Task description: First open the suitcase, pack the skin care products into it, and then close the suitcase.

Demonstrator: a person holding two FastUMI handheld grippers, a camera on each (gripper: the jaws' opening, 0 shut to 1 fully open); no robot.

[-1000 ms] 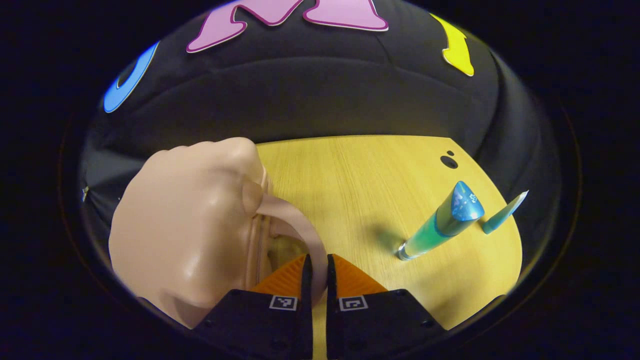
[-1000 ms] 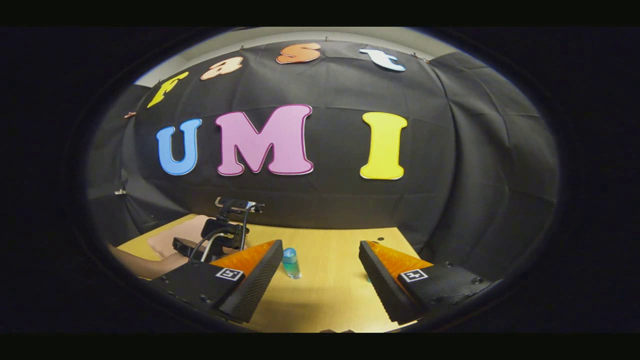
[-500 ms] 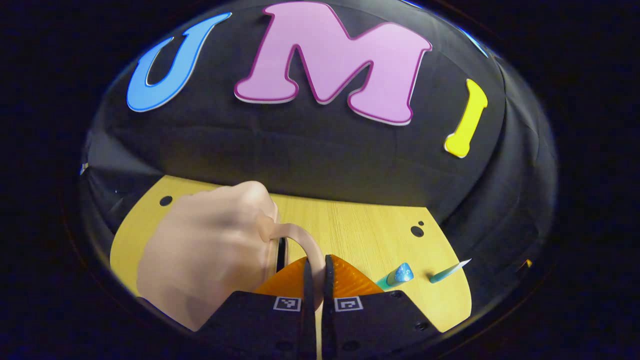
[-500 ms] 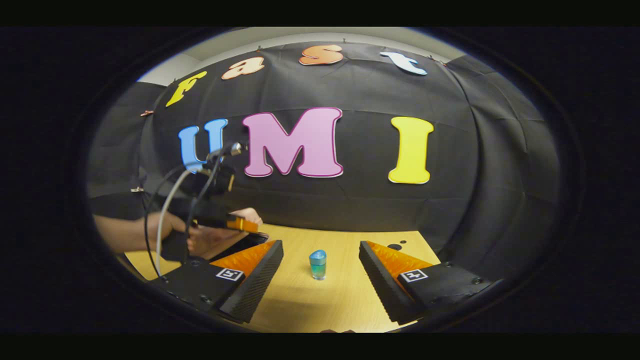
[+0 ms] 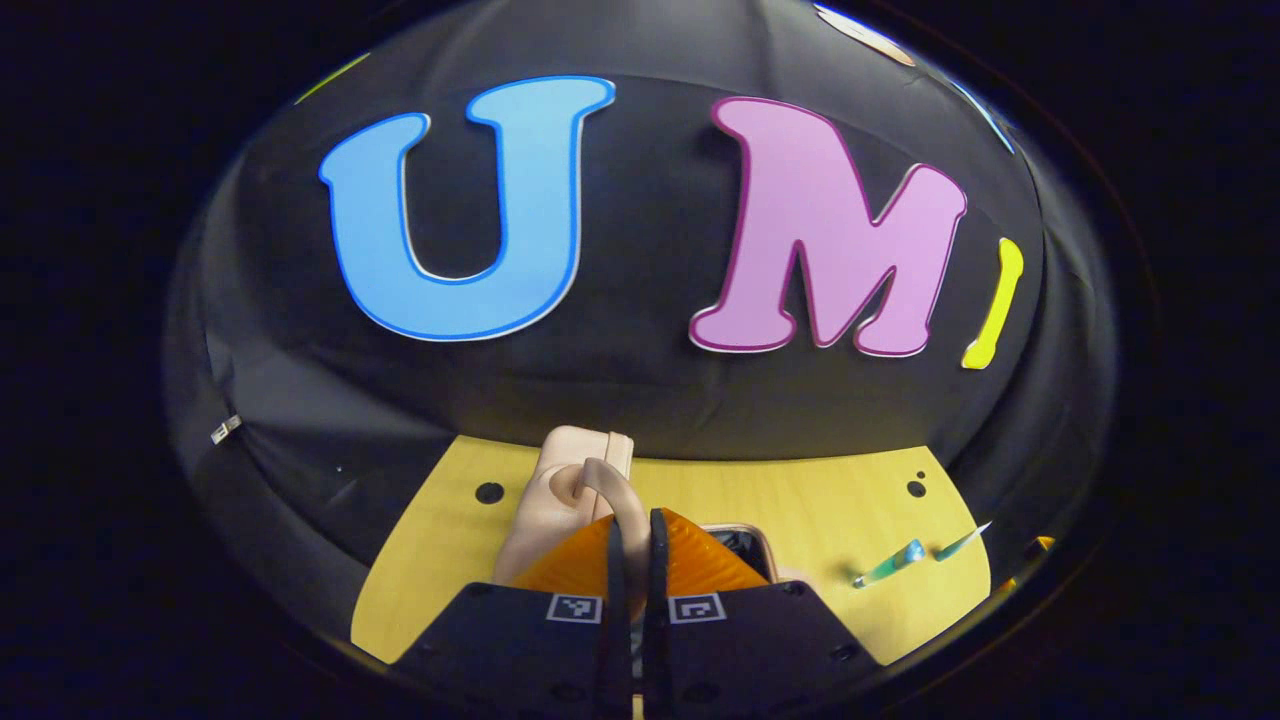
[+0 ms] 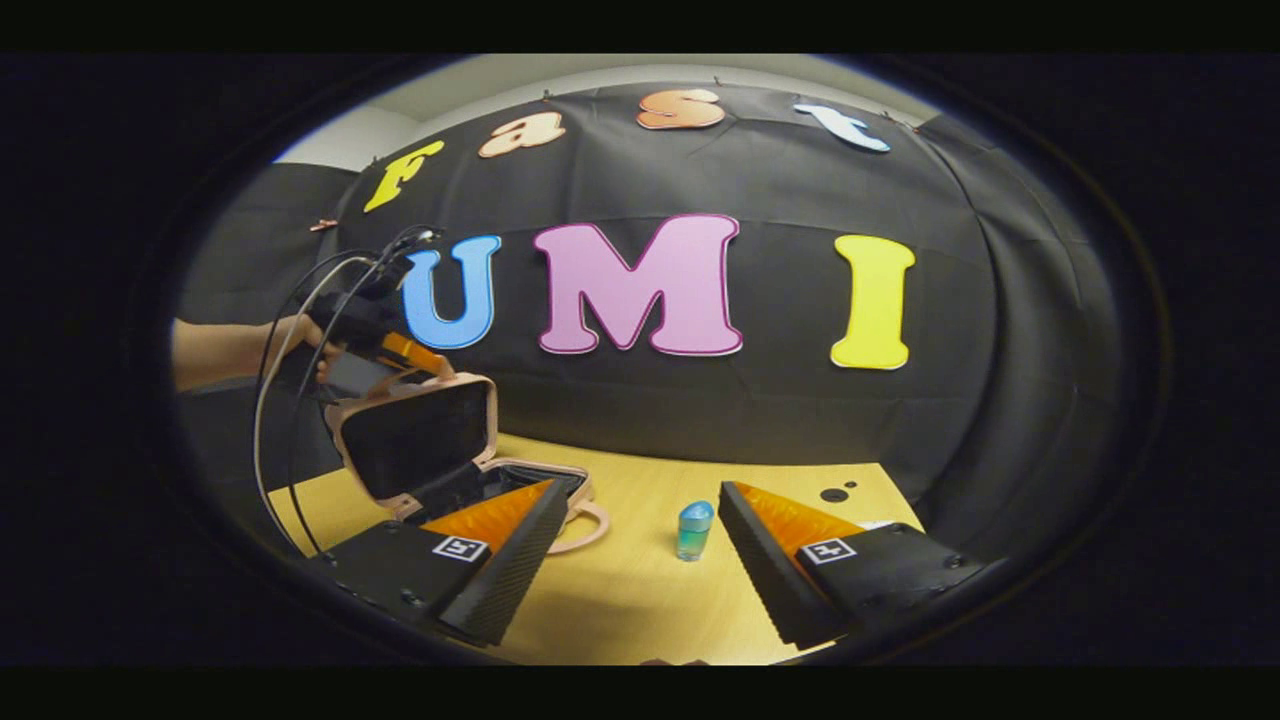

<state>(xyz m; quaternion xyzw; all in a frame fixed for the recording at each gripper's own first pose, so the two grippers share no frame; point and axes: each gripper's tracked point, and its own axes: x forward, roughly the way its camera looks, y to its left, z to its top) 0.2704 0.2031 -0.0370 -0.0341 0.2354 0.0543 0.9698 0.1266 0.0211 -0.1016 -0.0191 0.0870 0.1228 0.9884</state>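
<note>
Holding the suitcase (image 6: 420, 440) lid up by its handle (image 5: 606, 485), the left gripper (image 5: 632, 545) has its fingers closed tight on the pink loop, so the dark inside lies open for packing. In the right gripper view the lid stands tilted over the base on the wooden bench (image 6: 640, 590). Near the right gripper (image 6: 640, 545), whose fingers are spread wide and empty, a small blue-capped bottle (image 6: 693, 530) stands upright, apparently next to be picked. A thin teal tube (image 5: 962, 541) lies near the bottle.

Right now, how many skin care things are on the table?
2: a blue-capped bottle standing right of the open suitcase, and a thin teal tube lying just beyond it.
</note>
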